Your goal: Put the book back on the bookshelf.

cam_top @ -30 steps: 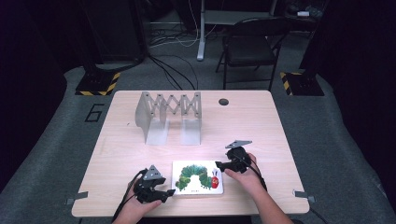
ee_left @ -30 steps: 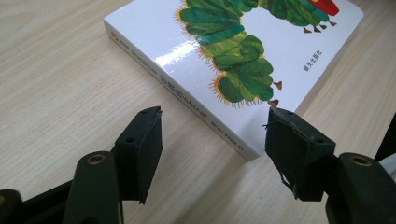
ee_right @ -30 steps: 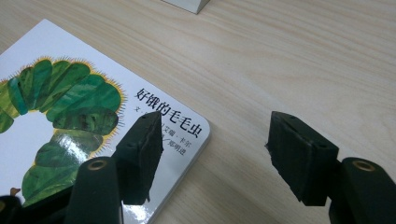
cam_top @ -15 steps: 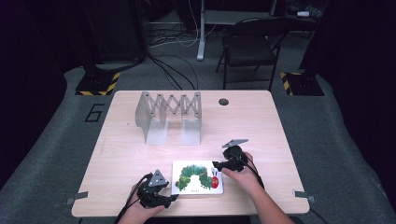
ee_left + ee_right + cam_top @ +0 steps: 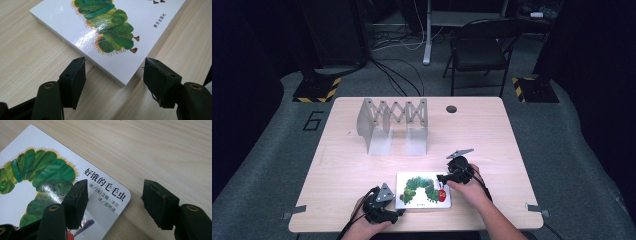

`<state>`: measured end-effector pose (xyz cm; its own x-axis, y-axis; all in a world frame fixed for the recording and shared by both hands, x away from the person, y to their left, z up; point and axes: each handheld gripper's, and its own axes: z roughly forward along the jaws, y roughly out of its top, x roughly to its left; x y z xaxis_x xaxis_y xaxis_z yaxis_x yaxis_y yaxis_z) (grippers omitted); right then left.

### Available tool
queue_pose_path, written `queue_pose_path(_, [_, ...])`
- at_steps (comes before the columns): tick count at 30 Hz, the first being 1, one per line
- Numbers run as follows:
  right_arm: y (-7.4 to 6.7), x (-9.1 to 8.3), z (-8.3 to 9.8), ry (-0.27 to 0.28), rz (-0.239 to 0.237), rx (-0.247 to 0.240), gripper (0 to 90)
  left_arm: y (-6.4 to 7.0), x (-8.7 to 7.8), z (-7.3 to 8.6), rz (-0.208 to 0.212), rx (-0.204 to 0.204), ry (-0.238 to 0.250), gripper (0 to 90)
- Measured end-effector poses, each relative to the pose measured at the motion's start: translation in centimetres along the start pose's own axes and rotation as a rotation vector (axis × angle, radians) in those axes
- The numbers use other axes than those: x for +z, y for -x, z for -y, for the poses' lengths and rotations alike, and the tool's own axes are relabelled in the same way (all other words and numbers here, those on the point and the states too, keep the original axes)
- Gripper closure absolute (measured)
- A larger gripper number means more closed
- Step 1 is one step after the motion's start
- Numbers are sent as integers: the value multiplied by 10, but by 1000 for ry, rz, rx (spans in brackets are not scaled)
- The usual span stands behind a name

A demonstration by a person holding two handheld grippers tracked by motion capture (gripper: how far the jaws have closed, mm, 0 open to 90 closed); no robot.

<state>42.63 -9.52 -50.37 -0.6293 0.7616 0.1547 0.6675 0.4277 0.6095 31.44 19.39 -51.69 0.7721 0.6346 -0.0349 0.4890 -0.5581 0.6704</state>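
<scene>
The picture book point(image 5: 424, 190), white cover with a green caterpillar, lay flat at the near edge of the wooden worktop point(image 5: 492, 135), well apart from the grey accordion rack point(image 5: 393, 122) farther back. The left tool point(image 5: 113, 71) sat spread wide at the book's near-left corner, not gripping it. The right tool point(image 5: 115, 192) was spread too, straddling the opposite rounded corner by the Chinese title.

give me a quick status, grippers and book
Left gripper open, jaws astride the near corner of the book. Right gripper open over its far right corner. Book flat on the table, not gripped. Folding rack well behind, out of the way.
</scene>
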Motion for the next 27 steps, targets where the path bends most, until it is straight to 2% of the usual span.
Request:
queue_pose_path(1, [0, 1, -1, -3, -3, 10, 374, 0, -1, 0, 8, 4, -11, 342])
queue_pose_path(4, [-1, 2, -1, -5, -14, 48, 381, 2, 1, 0, -10, -7, 3, 341])
queue_pose_path(12, [-3, 4, -2, -12, -38, 53, 383, 6, 3, -1, -39, -9, 4, 334])
queue_pose_path(13, [-5, 5, -3, -10, -24, 42, 367, 7, 4, -2, -51, -10, 1, 333])
queue_pose_path(15, [-6, 6, -5, -5, -18, 54, 364, 6, 4, -3, -46, -14, -1, 330])
queue_pose_path(22, [-3, 10, -10, 15, -17, 47, 367, 6, 8, -6, -78, -30, 16, 329])
queue_pose_path(24, [0, 10, -11, 20, -9, 43, 368, 7, 9, -6, -73, -38, 25, 329])
queue_pose_path(27, [1, 9, -11, 18, 10, 63, 361, 7, 12, -8, -69, -38, 28, 328])
